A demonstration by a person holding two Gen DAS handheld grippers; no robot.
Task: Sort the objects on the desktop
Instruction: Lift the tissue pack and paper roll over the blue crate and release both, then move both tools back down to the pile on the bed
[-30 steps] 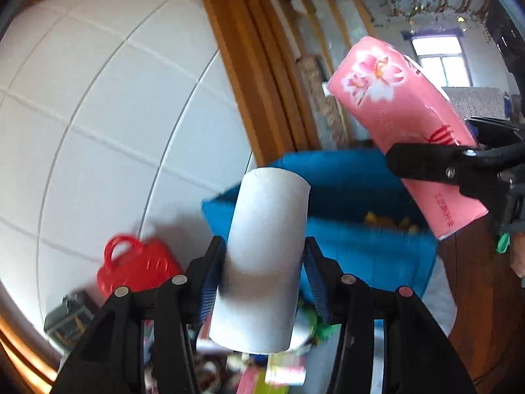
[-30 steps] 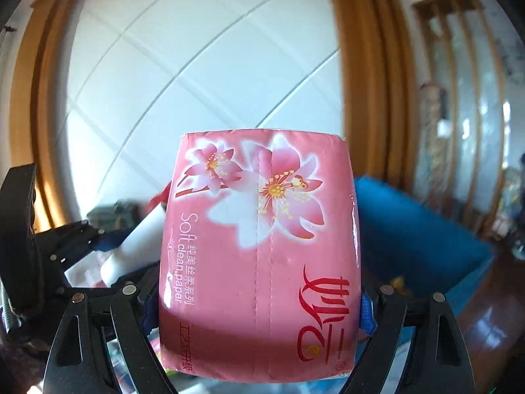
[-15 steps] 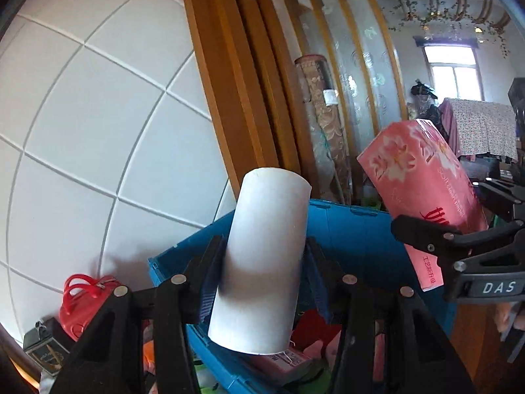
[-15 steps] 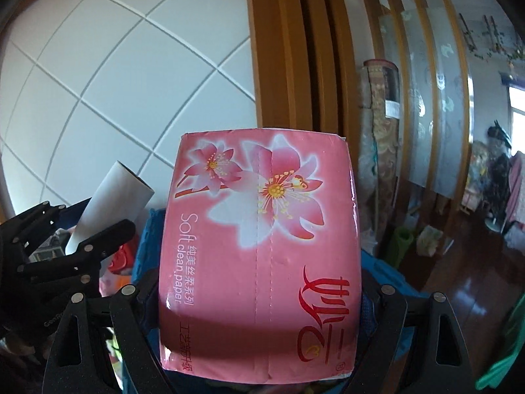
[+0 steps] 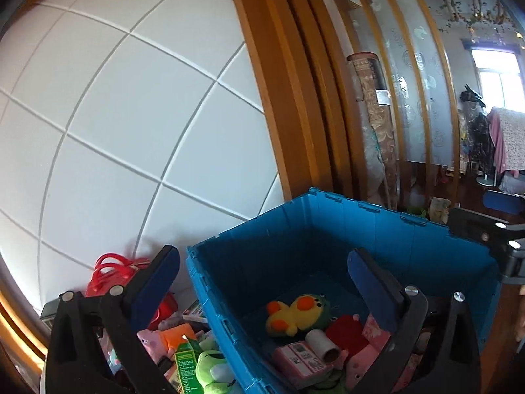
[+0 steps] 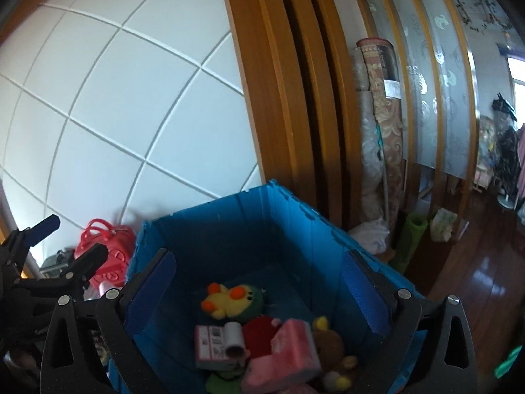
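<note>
Both tongs wide, empty: left tongs (image 5: 262,272), right tongs (image 6: 257,271) over blue bin (image 5: 410,229). Pink tissue pack (image 6: 295,349) looks soft, light; grip across sides.

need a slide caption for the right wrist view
Open right tool above the blue crate, where the pink tissue pack and paper roll lie among plush toys.

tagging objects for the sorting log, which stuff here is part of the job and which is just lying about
Part of the job:
- blue bin
- white paper roll, lying in the bin
- pink tissue pack, lying in the bin
- left claw and right claw, both open and empty

Just lying about:
- red handbag beside the bin
- rolled carpet leaning by the door frame
</note>
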